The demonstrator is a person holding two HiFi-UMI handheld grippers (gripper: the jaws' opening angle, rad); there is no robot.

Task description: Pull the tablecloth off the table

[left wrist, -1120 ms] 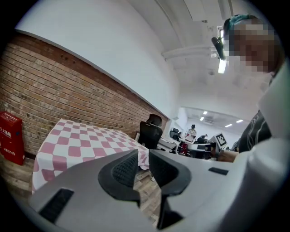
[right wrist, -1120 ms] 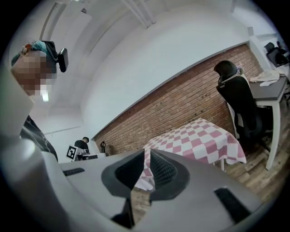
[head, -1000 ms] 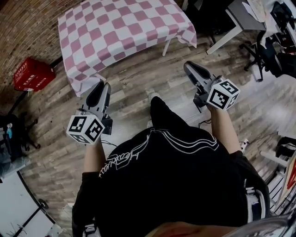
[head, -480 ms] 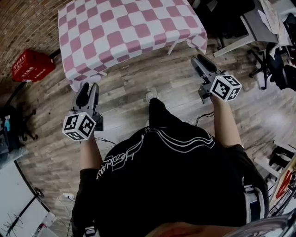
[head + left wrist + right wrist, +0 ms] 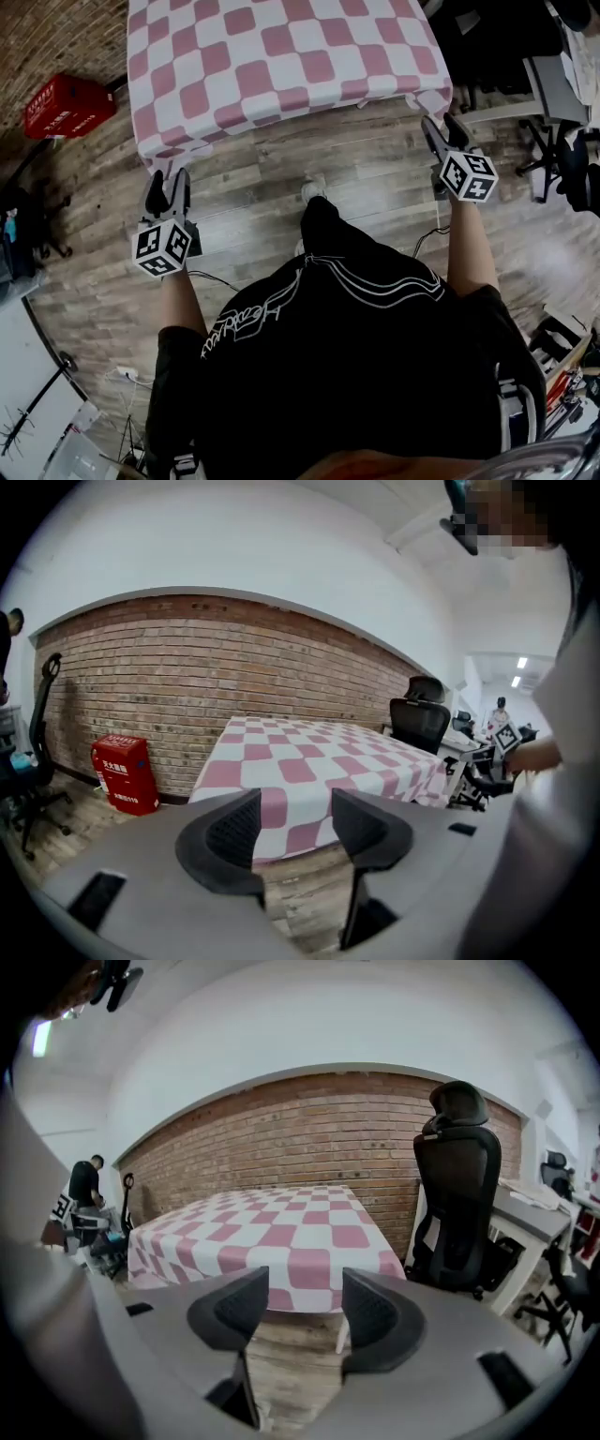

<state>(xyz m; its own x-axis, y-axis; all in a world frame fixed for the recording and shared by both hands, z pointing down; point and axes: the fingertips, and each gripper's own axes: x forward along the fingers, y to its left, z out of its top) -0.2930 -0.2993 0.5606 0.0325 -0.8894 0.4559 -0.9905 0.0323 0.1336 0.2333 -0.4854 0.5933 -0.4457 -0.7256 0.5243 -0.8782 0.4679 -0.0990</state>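
Tablecloth [image 5: 281,56] in pink and white checks covers the whole table at the top of the head view. Its edges hang down on every side that shows, so it is still fully on and nothing has been pulled yet.

At far left, a red crate [image 5: 67,105] sits on the wood floor [image 5: 356,187] against a brick wall [image 5: 47,28], well apart from the work.

Next comes the left gripper [image 5: 169,178], held out in front of the person with its marker cube toward the body. Its tips point at the drooping near-left corner of the cloth and stop just short of it. The left gripper view shows its two jaws standing apart after just opening. Only floor and the hanging hem show beyond the gap, and no fabric is between the pads.

Between the two grippers the cloth's near hem runs straight across from left to right, with both near corners hanging down.

The right gripper [image 5: 441,125] points at the near-right corner and lies just beside it. Its jaws have also just been opening and stand apart. In the right gripper view the hem hangs ahead of them, not inside them. A black office chair [image 5: 459,1204] stands further right.

Each hand looks about equally close to its own corner. The likely next move is forward onto the hem, one gripper per corner.
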